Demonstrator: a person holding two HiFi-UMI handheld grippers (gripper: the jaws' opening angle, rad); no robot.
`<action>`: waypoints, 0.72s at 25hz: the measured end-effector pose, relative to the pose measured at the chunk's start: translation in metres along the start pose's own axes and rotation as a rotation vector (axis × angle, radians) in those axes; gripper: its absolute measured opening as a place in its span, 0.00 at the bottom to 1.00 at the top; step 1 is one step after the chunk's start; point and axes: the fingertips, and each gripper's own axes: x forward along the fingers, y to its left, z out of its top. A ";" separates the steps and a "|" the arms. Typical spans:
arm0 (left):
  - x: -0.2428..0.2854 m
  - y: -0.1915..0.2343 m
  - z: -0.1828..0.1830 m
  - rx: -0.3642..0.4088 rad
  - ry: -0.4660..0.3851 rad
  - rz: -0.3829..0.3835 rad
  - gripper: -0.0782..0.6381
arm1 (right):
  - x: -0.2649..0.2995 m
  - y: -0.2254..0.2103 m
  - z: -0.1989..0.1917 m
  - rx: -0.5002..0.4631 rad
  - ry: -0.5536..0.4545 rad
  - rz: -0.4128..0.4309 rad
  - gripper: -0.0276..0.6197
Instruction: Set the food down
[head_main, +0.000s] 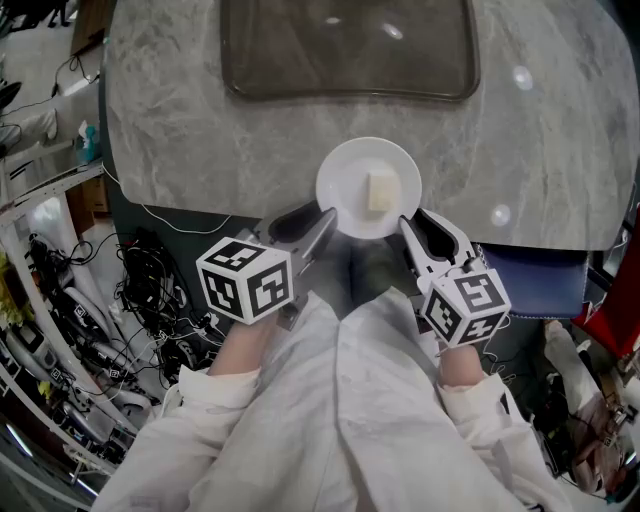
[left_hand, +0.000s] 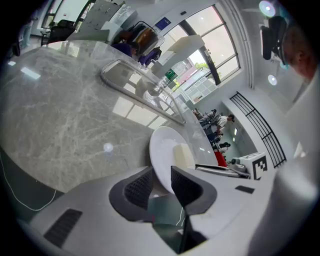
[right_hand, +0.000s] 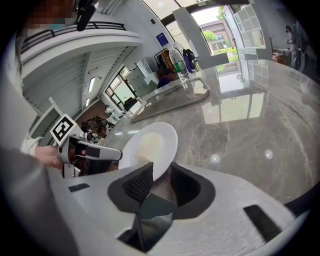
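A white plate (head_main: 345, 190) carries a pale yellow block of food (head_main: 380, 190) and sits at the near edge of the grey marble table (head_main: 190, 130), partly overhanging it. Whether it rests on the table I cannot tell. My left gripper (head_main: 326, 216) is shut on the plate's left near rim, and my right gripper (head_main: 405, 222) is shut on its right near rim. In the left gripper view the plate (left_hand: 161, 150) with the food (left_hand: 183, 156) stands between the jaws of the left gripper (left_hand: 162, 182). In the right gripper view the plate's (right_hand: 157, 140) rim is pinched by the right gripper (right_hand: 161, 179).
A dark rectangular tray (head_main: 350, 50) lies on the table beyond the plate. Bottles (right_hand: 177, 62) and bags stand at the table's far end. Cables (head_main: 150, 280) cover the floor at left, and a blue seat (head_main: 540, 280) is at right.
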 end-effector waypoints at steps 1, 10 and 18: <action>0.000 0.001 0.001 -0.001 -0.004 0.000 0.27 | 0.001 -0.001 0.000 0.005 0.001 -0.003 0.17; 0.006 0.001 0.005 0.060 0.012 0.023 0.22 | 0.001 -0.006 0.004 0.015 0.004 -0.001 0.14; 0.007 -0.001 0.006 0.097 0.008 0.019 0.22 | 0.001 -0.008 0.004 0.010 0.010 -0.022 0.14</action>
